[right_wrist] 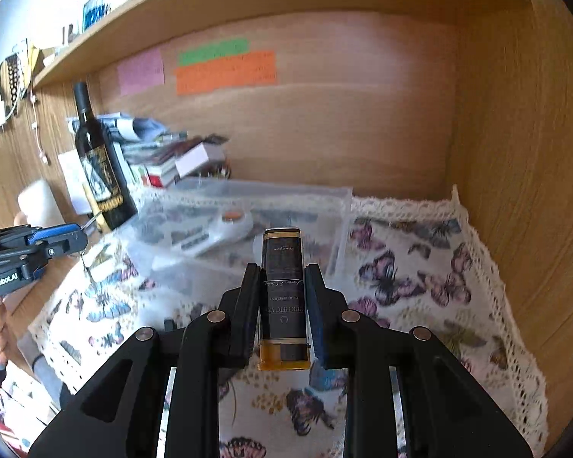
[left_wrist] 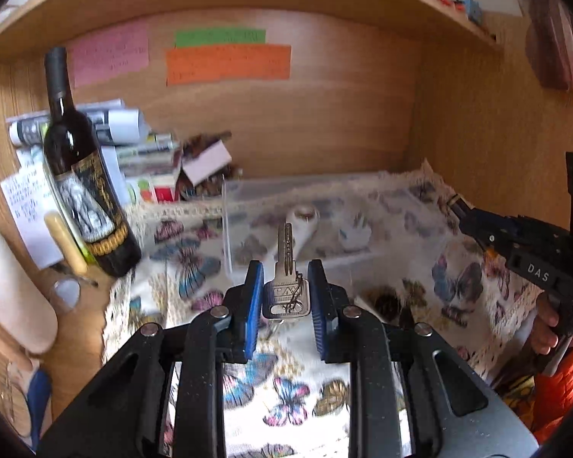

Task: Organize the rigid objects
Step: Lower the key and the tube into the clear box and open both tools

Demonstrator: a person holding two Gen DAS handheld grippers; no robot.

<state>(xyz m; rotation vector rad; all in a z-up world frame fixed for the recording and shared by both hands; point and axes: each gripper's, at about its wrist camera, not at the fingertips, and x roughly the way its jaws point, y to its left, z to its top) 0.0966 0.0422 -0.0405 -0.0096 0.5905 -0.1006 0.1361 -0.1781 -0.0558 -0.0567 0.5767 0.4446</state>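
Two claws loaded: left claw (left_wrist: 285,290) clamped on key (left_wrist: 286,278), right claw (right_wrist: 281,301) clamped on lighter (right_wrist: 284,301). Both long axes point 12 o'clock toward clear plastic box (right_wrist: 271,206), directly ahead; right claw seemingly nearer.

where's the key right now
The key is clamped between the left gripper fingers, blade pointing forward, held above the butterfly tablecloth in front of the clear plastic box, with the wine bottle to its left.
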